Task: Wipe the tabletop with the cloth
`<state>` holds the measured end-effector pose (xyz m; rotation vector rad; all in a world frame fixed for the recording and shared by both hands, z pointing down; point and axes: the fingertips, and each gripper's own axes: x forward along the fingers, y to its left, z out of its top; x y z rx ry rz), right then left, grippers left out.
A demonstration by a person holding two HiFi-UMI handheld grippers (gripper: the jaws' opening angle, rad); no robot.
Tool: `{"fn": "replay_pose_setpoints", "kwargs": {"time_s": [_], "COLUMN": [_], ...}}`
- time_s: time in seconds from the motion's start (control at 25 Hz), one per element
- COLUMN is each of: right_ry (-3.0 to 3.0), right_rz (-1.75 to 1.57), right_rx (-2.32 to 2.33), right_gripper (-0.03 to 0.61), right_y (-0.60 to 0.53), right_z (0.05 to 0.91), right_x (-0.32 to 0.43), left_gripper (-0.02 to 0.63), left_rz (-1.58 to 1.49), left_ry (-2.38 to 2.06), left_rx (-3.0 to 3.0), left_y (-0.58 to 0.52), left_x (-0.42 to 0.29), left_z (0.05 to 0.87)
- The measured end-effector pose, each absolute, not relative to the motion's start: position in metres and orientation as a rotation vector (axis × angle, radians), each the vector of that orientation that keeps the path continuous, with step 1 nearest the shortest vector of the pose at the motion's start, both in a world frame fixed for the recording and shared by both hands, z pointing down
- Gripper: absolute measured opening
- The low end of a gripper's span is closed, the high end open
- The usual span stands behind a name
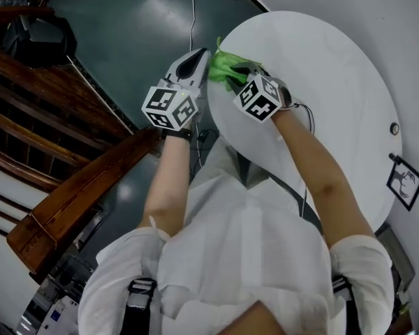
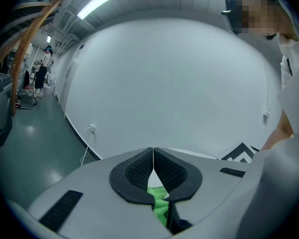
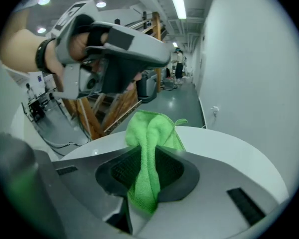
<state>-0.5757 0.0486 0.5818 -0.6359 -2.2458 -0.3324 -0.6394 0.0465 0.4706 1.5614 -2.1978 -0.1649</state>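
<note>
A bright green cloth [image 1: 222,64] lies bunched at the near left edge of the round white table [image 1: 321,82]. My right gripper [image 1: 243,74] is shut on the cloth [image 3: 148,148], which runs up between the pads and fans out onto the table edge [image 3: 224,148]. My left gripper [image 1: 197,60] hovers just left of the cloth, past the table's rim and over the floor. Its jaws [image 2: 153,153] are shut tip to tip with nothing between them. A strip of the cloth [image 2: 160,203] shows below them. In the right gripper view the left gripper [image 3: 139,49] hangs above the cloth.
Dark green floor [image 1: 126,33] lies left of the table, with a thin cable [image 1: 192,19] trailing across it. A curved wooden rail [image 1: 77,194] runs along the left. The white wall [image 1: 405,47] carries a small framed picture [image 1: 405,183] and a wall socket [image 2: 92,128].
</note>
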Motion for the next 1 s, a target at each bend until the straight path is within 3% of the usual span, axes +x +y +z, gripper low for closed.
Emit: {"fn": "replay_pose_setpoints", "kwargs": {"time_s": [0.44, 1.0], "right_ry": [-2.084, -2.298], "right_rz": [-0.419, 0.074], "right_rx": [-1.001, 0.102], "right_gripper": [0.077, 0.077], "right_y": [0.045, -0.221], "right_z": [0.583, 0.577], "right_x": [-0.489, -0.478], "left_gripper": [0.017, 0.017], "left_rz": [-0.137, -0.066], "left_ry": [-2.148, -2.05], "left_rx": [1.617, 1.745], "left_y": [0.019, -0.046], "left_x": [-0.606, -0.548], "left_z": [0.465, 0.46]}}
